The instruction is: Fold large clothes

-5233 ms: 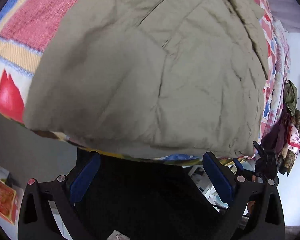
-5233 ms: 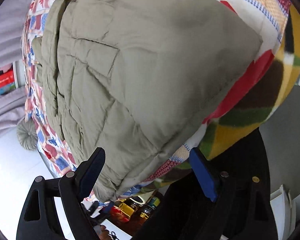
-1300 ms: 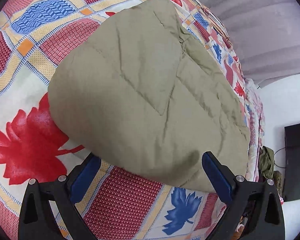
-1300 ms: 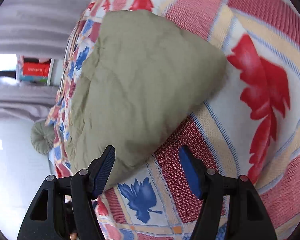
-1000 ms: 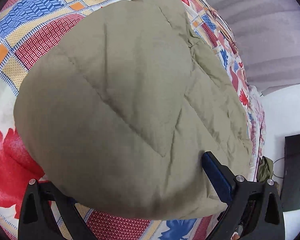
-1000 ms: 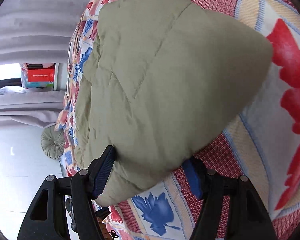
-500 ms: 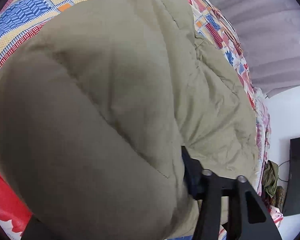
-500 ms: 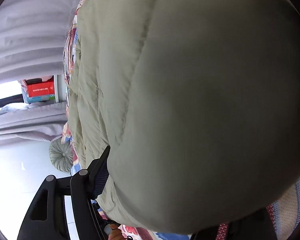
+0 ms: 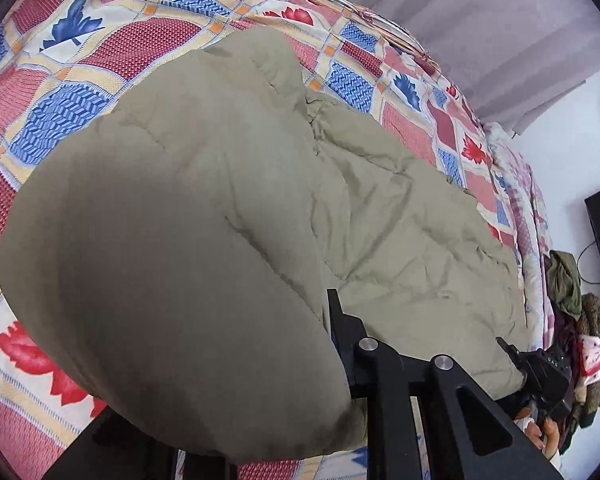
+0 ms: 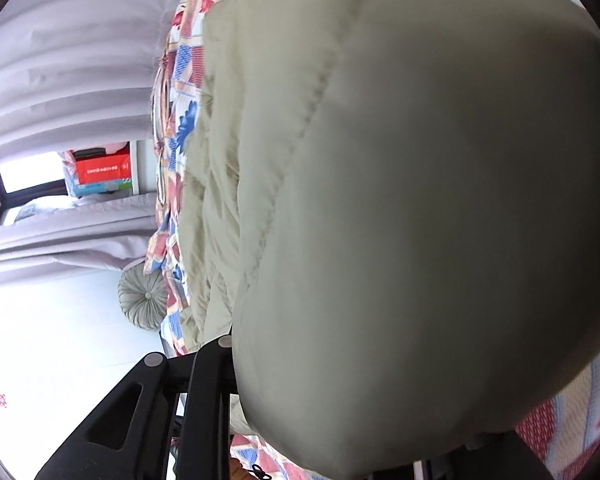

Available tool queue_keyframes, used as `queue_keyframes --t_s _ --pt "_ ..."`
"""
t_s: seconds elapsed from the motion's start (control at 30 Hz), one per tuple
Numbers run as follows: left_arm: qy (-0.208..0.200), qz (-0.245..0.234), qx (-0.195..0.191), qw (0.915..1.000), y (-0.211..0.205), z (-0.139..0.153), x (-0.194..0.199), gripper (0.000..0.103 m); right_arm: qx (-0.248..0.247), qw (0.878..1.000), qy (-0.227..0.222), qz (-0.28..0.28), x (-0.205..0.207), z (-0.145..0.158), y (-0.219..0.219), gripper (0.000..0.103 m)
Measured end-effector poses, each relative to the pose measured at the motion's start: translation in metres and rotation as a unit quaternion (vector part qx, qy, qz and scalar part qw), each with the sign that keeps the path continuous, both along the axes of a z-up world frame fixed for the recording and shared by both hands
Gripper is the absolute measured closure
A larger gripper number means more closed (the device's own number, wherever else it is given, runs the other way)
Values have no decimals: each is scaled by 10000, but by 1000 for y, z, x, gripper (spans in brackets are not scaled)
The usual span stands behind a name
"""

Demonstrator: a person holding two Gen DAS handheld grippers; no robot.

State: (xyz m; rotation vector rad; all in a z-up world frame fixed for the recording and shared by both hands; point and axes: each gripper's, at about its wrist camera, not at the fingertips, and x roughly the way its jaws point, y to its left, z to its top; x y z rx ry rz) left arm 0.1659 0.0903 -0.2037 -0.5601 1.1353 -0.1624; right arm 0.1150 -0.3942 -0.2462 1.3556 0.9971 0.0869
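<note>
Left wrist view looks forward and down along its own left gripper [image 9: 300,392], very close over the padded olive jacket [image 9: 228,216], which bulges into the lower half of frame; beyond it the patchwork bed cover [image 9: 132,44] runs away to a grey curtain [image 9: 480,16] top right. Right wrist view sits nearer still behind the right gripper [image 10: 260,384], rolled so the curtain [image 10: 68,64] hangs sideways at left; jacket [image 10: 420,200] fills most of frame. Both views share jacket, bed cover [image 10: 180,120] and curtain.
</note>
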Motion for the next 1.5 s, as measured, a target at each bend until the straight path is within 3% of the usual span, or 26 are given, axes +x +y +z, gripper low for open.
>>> queue_keyframes --t_s 0.3,0.53,0.63,0.67,0.7,0.77,0.9,1.03,1.13,1.2,1.27,1.33,1.37,1.4,1.43,1.5 --pt "410 -220 -110 9989 18 8 -104 80 76 9994 237 222 -72 10 15 79" --pt "949 -76 -226 9952 29 -15 -155 80 175 9977 620 205 -125 4 27 78" --pt "1087 34 -142 9940 31 -23 -162 67 159 9965 807 179 -127 -5 28 74" --pt "1142 92 -24 9934 33 -23 -164 53 154 9961 852 170 -124 -7 28 70" --pt "1171 144 113 9930 34 -22 -165 45 122 9954 931 175 -121 -8 28 65" --pt "1213 138 169 9924 39 -20 -170 45 23 9943 1049 210 -116 -7 29 59" --pt "1308 37 476 9903 52 -3 -187 45 -353 9914 1206 374 -112 8 25 41" --pt "1219 -136 1038 9870 60 27 -198 45 -869 9842 1453 526 -113 33 21 40" --pt "946 -263 1472 9842 65 54 -201 46 -1503 9720 1712 570 -115 55 15 40" --pt "764 -300 1521 9849 68 71 -195 46 -2119 9594 1795 497 -120 76 11 40" --pt "558 -364 1444 9873 63 82 -182 46 -2676 9459 1770 491 -100 106 21 40" --pt "280 -515 1326 9894 49 91 -162 46 -3105 9358 1580 533 -90 125 18 41" --pt "182 -599 1249 9902 39 93 -152 46 -3268 9327 1411 586 -84 134 16 50" --pt "79 -732 1141 9907 27 93 -140 46 -3398 9296 1249 694 -80 136 7 66" --pt "-15 -886 1030 9907 13 92 -128 46 -3481 9272 1106 835 -92 136 2 72" --pt "-195 -1181 887 9888 -17 89 -106 46 -3586 9224 730 1236 -66 135 20 81"
